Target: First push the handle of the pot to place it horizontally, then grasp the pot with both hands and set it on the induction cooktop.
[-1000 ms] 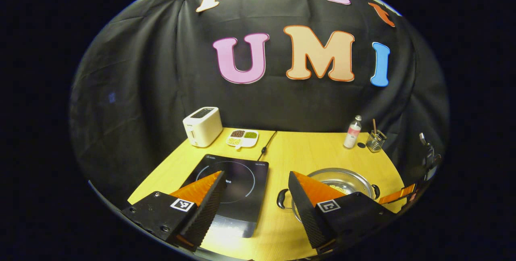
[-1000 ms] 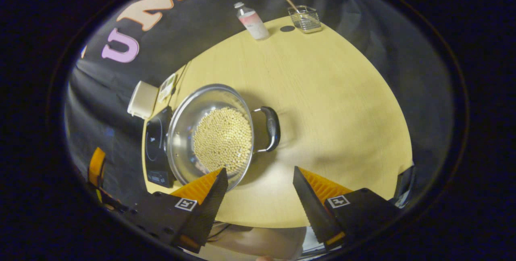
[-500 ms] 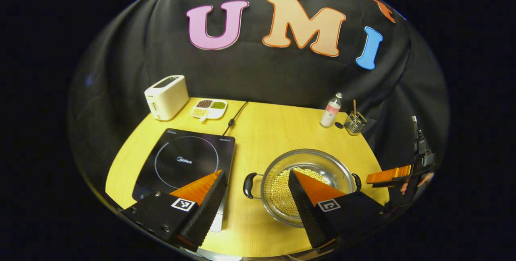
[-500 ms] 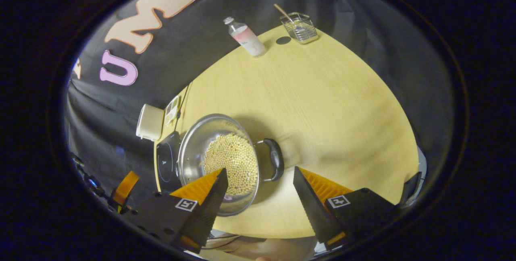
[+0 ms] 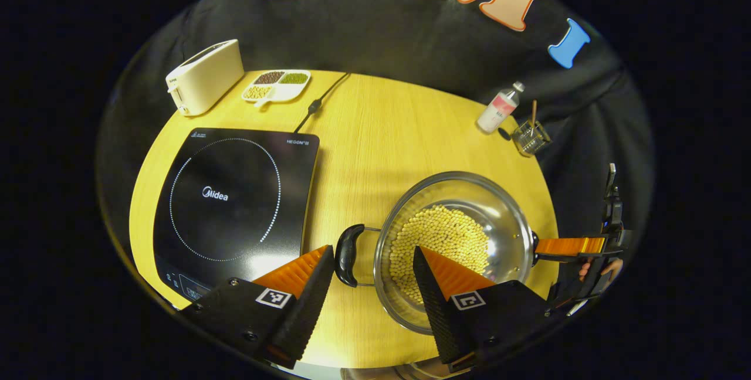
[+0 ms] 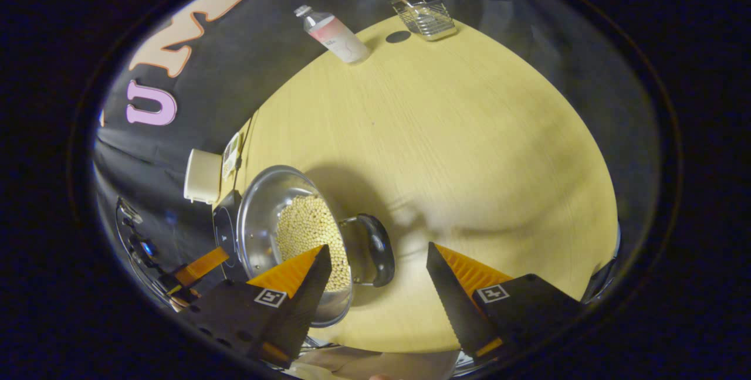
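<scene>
A steel pot (image 5: 501, 216) holding pale beans (image 5: 446, 239) stands on the wooden table, right of the black induction cooktop (image 5: 229, 192). My left gripper (image 5: 373, 251) hangs open above the pot's near side. The pot's black left handle (image 5: 346, 254) shows just inside the left fingertip. My right gripper (image 6: 378, 247) is open too, with the pot's other black handle (image 6: 375, 248) in the gap below its fingers. In the right gripper view the pot (image 6: 258, 216) lies low on the left. The right gripper's orange finger (image 5: 572, 246) reaches the pot's far rim in the left gripper view.
A cream toaster (image 5: 205, 75), a divided dish of beans (image 5: 276, 84) and the cooktop's cable (image 5: 317, 101) sit at the back left. A bottle (image 5: 499, 111) and a wire basket (image 5: 531, 136) stand at the back right. The table (image 5: 375, 133) is bare between cooktop and pot.
Both grippers have tipped down and closed in on the pot. The left one now hangs over the left handle, the right one over the right handle. Both stay open.
</scene>
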A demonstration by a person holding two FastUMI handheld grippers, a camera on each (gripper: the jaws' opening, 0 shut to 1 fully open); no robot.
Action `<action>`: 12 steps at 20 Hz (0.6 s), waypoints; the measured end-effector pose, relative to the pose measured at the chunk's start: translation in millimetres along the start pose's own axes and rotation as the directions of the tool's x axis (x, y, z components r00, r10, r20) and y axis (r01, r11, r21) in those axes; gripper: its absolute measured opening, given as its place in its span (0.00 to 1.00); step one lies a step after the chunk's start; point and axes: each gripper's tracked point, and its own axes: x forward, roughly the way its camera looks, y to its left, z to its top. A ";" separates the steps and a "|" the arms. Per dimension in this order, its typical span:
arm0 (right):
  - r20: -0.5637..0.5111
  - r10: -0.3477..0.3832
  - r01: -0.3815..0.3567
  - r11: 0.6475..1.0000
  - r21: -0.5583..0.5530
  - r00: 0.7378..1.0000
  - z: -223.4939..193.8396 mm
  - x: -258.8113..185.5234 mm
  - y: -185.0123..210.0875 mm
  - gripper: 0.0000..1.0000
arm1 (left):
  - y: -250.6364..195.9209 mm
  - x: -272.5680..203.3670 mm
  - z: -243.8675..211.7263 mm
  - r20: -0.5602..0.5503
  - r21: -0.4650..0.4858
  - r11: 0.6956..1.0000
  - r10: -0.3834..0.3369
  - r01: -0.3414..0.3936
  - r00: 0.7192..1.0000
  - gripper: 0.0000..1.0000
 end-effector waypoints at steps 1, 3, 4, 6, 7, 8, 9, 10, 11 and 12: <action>-0.010 0.000 0.000 1.000 -0.003 1.000 0.2 2.5 -1.9 0.93 | 3.3 5.1 -0.6 -0.015 0.018 1.000 0.013 -0.013 1.000 0.89; -0.032 0.002 -0.002 1.000 -0.005 0.999 -1.7 11.3 -0.9 0.93 | 8.0 15.3 -3.7 -0.054 0.049 0.998 0.032 -0.029 0.998 0.84; -0.044 0.005 -0.005 1.000 -0.009 0.999 -3.1 15.3 0.3 1.00 | 10.5 20.6 -7.8 -0.077 0.060 0.997 0.045 -0.041 0.996 0.84; -0.066 0.009 -0.010 1.000 -0.024 0.998 -5.2 22.8 2.3 1.00 | 17.4 30.5 -18.3 -0.126 0.080 0.994 0.082 -0.072 0.989 0.84; -0.075 0.016 -0.018 0.999 -0.030 0.997 -5.8 26.6 4.5 1.00 | 19.2 34.5 -21.3 -0.142 0.084 0.994 0.088 -0.076 0.986 0.84; -0.090 0.023 -0.026 0.999 -0.035 0.996 -9.4 29.0 6.2 1.00 | 16.9 39.8 -25.0 -0.157 0.072 0.995 0.079 -0.068 0.984 0.84; -0.101 0.027 -0.031 0.999 -0.039 0.995 -10.2 33.6 7.0 0.89 | 14.9 43.4 -28.3 -0.171 0.050 0.997 0.070 -0.062 0.983 0.82; -0.105 0.037 -0.041 0.999 -0.034 0.994 -11.5 34.2 10.4 0.87 | 12.9 45.7 -31.3 -0.180 0.031 0.998 0.059 -0.054 0.982 0.77; -0.114 0.041 -0.045 0.998 -0.034 0.993 -11.9 34.8 12.8 0.69 | 12.3 48.0 -33.5 -0.189 0.017 0.999 0.052 -0.049 0.981 0.78; -0.116 0.039 -0.044 0.998 -0.040 0.992 -12.8 40.0 12.7 0.69 | 14.0 50.3 -33.9 -0.198 0.004 0.999 0.046 -0.046 0.979 0.73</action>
